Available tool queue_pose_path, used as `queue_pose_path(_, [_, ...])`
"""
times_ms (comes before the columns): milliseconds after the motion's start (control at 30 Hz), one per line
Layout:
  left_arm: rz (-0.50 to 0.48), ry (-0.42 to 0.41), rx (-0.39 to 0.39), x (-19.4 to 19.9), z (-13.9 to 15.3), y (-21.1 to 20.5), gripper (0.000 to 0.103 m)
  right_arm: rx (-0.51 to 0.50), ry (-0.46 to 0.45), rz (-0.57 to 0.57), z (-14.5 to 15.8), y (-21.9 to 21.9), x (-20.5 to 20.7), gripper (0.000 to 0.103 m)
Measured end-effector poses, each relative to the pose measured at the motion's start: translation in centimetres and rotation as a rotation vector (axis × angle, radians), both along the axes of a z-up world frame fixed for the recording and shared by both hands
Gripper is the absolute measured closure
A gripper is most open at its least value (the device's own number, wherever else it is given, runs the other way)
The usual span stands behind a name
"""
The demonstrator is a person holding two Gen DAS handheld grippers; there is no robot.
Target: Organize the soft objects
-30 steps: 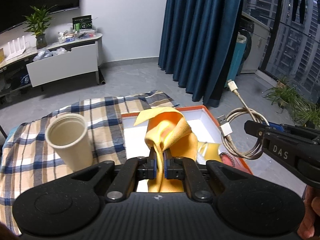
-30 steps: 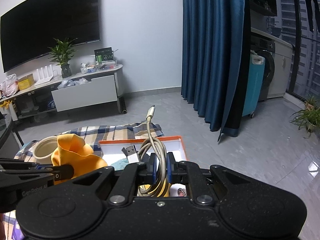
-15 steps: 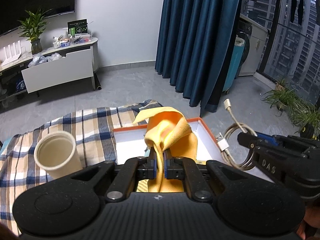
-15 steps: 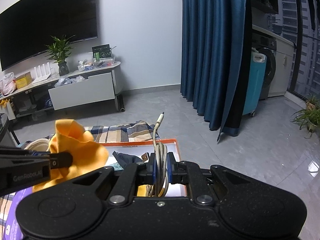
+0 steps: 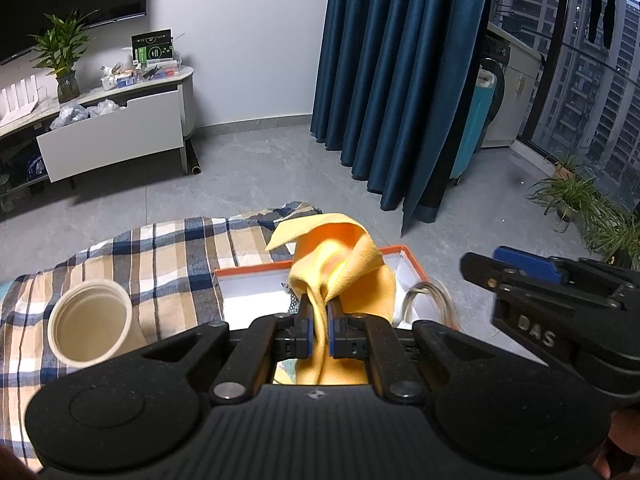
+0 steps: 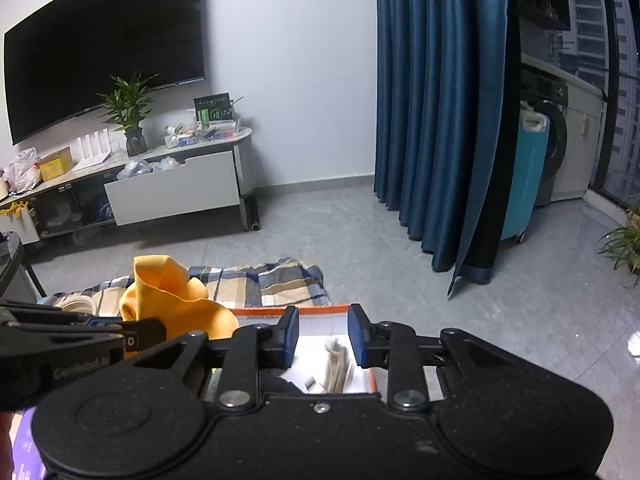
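Observation:
My left gripper (image 5: 320, 334) is shut on a yellow cloth (image 5: 344, 256), which bunches up above the pads and hangs over an orange-rimmed white box (image 5: 256, 270). In the right wrist view, my right gripper (image 6: 323, 334) has its jaws opening, and nothing is between its pads. A coiled beige cable (image 6: 336, 364) lies below it inside the box (image 6: 320, 310). The same cable (image 5: 424, 300) shows at the box's right wall in the left wrist view. The right gripper (image 5: 484, 264) hovers just right of the cloth. The cloth (image 6: 176, 300) and left gripper (image 6: 148, 330) sit at the left.
A cream paper cup (image 5: 90, 322) lies tilted on the plaid blanket (image 5: 168, 248), left of the box. A dark item (image 6: 280, 384) rests in the box. Grey floor, blue curtains (image 5: 400, 80) and a white TV cabinet (image 5: 112, 136) lie beyond.
The right gripper's jaws have parted and the coiled cable has dropped from them into the box. Both grippers shifted across the blanket. The left still grips the cloth.

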State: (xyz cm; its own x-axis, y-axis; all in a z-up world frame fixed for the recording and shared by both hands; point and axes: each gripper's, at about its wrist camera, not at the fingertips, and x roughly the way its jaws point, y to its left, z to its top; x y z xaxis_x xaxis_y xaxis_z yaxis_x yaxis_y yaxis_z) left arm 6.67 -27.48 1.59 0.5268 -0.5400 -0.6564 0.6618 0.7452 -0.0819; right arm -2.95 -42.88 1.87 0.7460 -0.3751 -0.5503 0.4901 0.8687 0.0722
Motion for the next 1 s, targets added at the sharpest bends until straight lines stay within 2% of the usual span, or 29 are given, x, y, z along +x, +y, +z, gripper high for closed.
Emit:
queue_pose_path(167, [-0.027, 0.032, -0.009, 0.2, -0.2, -0.8, 0.092, -0.015, -0.037, -0.041, 0.8, -0.2, -1.6, 0.064])
queue_pose_path(267, [-0.054, 0.052, -0.017, 0.2, -0.7, -1.5, 0.087, -0.018, -0.048, -0.059, 1.1, -0.3, -2.5, 0.063])
queue_pose_path(333, [-0.068, 0.073, -0.028, 0.3, -1.0, -1.6, 0.073, -0.022, -0.045, -0.063, 1.2, -0.2, -3.1, 0.063])
queue_pose_path(400, [-0.064, 0.066, -0.043, 0.2, -1.0, -1.3, 0.044, -0.025, -0.044, -0.062, 1.3, 0.1, -3.6, 0.063])
queue_pose_path(533, [-0.056, 0.034, -0.055, -0.3, -0.1, -0.5, 0.031, -0.023, -0.053, -0.055, 1.4, 0.6, -4.5, 0.062])
queue_pose_path(567, [-0.052, 0.029, -0.054, -0.5, 0.1, -0.2, 0.024, -0.021, -0.055, -0.053, 1.4, 0.8, -4.6, 0.062])
queue_pose_path(633, [-0.024, 0.009, -0.05, -0.9, 0.6, 0.4, 0.017, -0.022, -0.059, -0.05, 1.5, 1.2, -5.0, 0.058])
queue_pose_path(667, [-0.007, 0.003, -0.044, -1.1, 0.8, 0.7, 0.009, -0.022, -0.06, -0.049, 1.6, 1.3, -5.3, 0.057])
queue_pose_path(767, [0.039, -0.002, -0.036, -2.0, 1.3, 1.7, 0.0, -0.022, -0.062, -0.039, 1.7, 2.1, -6.0, 0.054])
queue_pose_path(1000, [0.132, -0.017, 0.036, -4.9, 1.4, 3.6, 0.0, -0.019, -0.056, -0.025, 1.9, 3.9, -8.1, 0.043])
